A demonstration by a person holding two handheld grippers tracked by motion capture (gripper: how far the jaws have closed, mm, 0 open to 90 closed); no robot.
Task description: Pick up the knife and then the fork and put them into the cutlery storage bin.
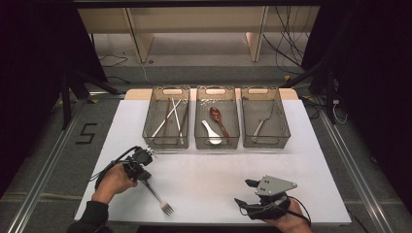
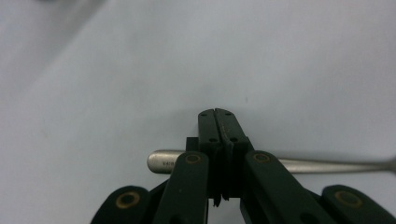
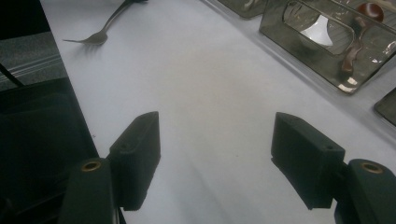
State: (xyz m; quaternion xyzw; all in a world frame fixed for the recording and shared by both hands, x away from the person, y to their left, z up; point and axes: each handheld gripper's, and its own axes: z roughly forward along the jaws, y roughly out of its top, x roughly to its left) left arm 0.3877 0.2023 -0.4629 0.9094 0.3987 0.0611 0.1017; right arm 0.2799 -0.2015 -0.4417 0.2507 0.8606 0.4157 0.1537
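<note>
Fork [image 1: 158, 198] handle sits pinched crosswise between the left claw's [image 1: 144, 180] pressed-together jaws.

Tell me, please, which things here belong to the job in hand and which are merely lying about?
In the job: fork, clamped in the left gripper; three bins, the right one holding similar cutlery.

Lying about: cables and wooden furniture beyond the table.

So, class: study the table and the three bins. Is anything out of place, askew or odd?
Nothing looks spilled or damaged. The one item outside the bins is the fork, held by its handle in the shut left gripper, tines toward the table's near edge. The right bin already holds a similar metal utensil, so the fork likely belongs there.
</note>
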